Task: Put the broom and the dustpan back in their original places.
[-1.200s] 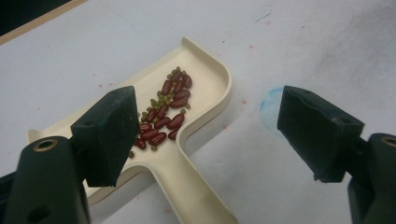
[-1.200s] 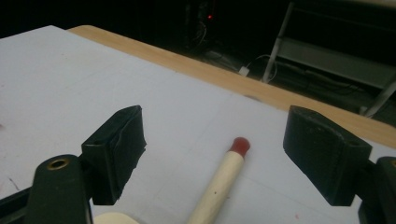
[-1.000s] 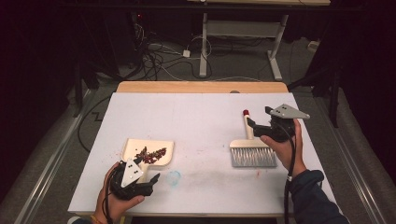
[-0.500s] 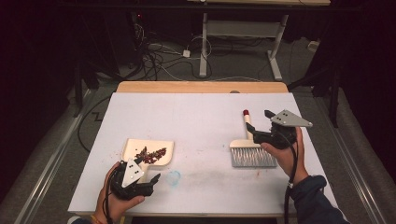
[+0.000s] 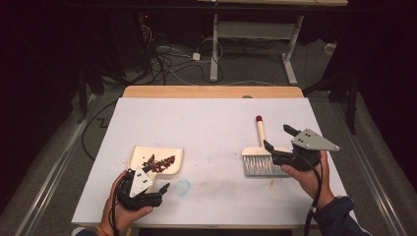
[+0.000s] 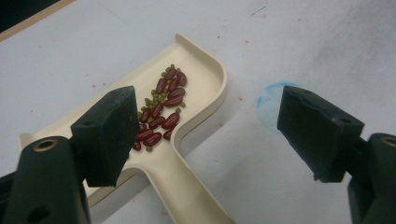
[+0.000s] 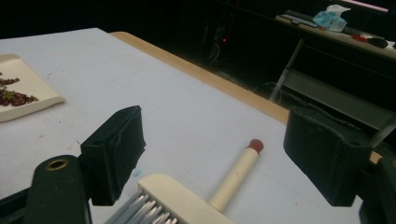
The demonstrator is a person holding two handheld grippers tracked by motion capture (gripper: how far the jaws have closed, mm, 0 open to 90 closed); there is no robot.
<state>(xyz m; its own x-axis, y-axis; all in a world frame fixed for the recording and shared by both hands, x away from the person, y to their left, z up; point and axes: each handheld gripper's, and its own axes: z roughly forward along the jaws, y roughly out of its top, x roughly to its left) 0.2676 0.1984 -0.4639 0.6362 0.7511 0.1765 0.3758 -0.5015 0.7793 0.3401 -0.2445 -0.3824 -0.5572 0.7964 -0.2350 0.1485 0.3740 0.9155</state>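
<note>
So the right gripper (image 5: 276, 142) has backed off toward the desk's right edge, jaws wide apart and empty, leaving the brush (image 5: 261, 156) lying flat there. The left gripper (image 5: 166, 190) gapes open too, around the dustpan (image 6: 187, 140) handle near the front-left corner, beans (image 6: 161, 109) inside. Sweeping looks done. No writing readable anywhere.

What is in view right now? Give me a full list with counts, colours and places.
Table: one, white top, wooden far edge.
Dustpan: one, cream, near left of table.
Beans: a small pile, dark red and green, in the dustpan.
Brush: one, cream with red handle tip and grey bristles, near right.
Blue smudge: one, right of the dustpan handle.
Left hand-held gripper: black, open, over the dustpan handle.
Right hand-held gripper: black, open, above the brush.
</note>
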